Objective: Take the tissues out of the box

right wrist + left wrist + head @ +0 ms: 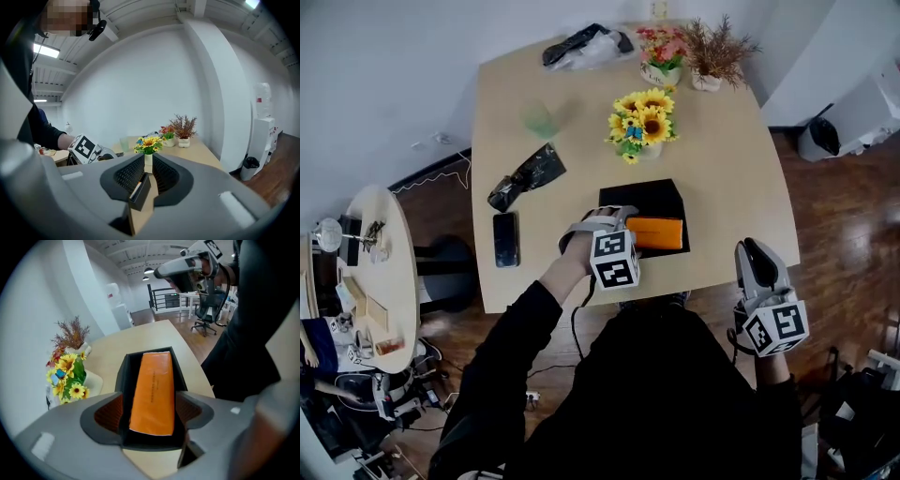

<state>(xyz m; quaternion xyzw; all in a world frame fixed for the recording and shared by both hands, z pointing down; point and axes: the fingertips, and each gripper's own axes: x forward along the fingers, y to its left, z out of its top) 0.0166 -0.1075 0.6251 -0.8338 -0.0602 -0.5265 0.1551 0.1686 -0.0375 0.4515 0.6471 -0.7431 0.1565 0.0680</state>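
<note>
A black box (pixel 642 197) lies open near the table's front edge, with an orange tissue pack (pixel 654 232) in it. My left gripper (pixel 605 217) points steeply down at the box's left end. In the left gripper view the gripper (pixel 150 413) stands open, its jaws wide on either side of the box (pixel 123 376), and the orange pack (pixel 152 392) lies between and beyond them; nothing is gripped. My right gripper (pixel 757 258) hangs off the table's right front corner, away from the box. In its own view the gripper (pixel 147 164) stands narrowly open and holds nothing.
A sunflower vase (pixel 642 122) stands just behind the box. A phone (pixel 505 239) and a crumpled black bag (pixel 527 175) lie to the left, with a green cup (pixel 540 119) further back. Pink flowers (pixel 661 52), a dried plant (pixel 712 52) and another bag (pixel 586 44) line the far edge.
</note>
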